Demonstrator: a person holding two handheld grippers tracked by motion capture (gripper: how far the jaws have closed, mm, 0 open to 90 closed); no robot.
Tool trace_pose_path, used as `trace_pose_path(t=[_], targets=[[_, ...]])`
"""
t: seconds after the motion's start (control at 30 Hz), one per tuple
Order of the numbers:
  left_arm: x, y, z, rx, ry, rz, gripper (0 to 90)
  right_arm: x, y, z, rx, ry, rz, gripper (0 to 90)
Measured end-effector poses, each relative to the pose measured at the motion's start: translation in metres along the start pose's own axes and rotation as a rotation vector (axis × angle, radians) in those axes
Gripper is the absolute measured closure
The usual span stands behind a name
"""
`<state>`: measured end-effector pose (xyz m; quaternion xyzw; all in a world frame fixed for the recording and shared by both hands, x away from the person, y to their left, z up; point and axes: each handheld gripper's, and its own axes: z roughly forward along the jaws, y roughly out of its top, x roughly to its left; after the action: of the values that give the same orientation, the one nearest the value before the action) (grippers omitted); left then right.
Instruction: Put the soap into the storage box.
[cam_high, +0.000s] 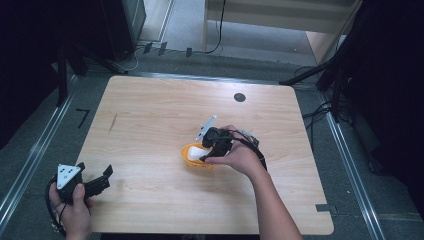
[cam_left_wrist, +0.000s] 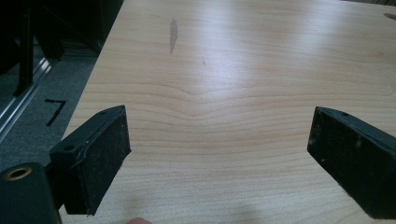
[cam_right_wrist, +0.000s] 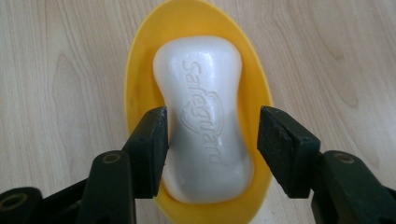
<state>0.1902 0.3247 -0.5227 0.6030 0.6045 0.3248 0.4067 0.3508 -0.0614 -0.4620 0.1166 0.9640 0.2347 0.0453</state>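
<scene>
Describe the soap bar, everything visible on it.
The soap bar is white, glossy and waisted, with rounded ends and "Safeguard" embossed along its top over a curved emblem. It lies flat, lengthwise, in the yellow oval dish on the wooden table, nearly filling it. The right claw straddles its narrow middle: the left jaw sits at or against its edge, while a gap shows at the other jaw, so it is not yet clamped.

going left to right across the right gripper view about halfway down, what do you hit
Bare table → left-hand jaw of the right gripper → white soap bar in the yellow dish → a gap → right-hand jaw → bare table again.
</scene>
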Motion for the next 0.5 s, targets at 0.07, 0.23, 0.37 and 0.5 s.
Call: trace_pose_path(t=[0.07, 0.23, 0.37, 0.5], targets=[[0.0, 0.0, 0.0, 0.001, 0.001, 0.0, 6.5, -0.002, -0.001, -0.003, -0.011, -0.002, -0.004, 44.5], [0.0, 0.0, 0.0, 0.001, 0.001, 0.0, 6.4, -0.004, -0.007, -0.012, -0.02, -0.015, 0.016, 44.4], [0.0, 0.0, 0.0, 0.0, 0.003, 0.001, 6.5, -0.006, -0.013, -0.018, -0.033, -0.027, 0.029, 44.4], [0.0, 0.0, 0.0, -0.002, 0.002, 0.002, 6.4, -0.008, -0.021, -0.026, -0.063, -0.032, 0.044, 44.2]])
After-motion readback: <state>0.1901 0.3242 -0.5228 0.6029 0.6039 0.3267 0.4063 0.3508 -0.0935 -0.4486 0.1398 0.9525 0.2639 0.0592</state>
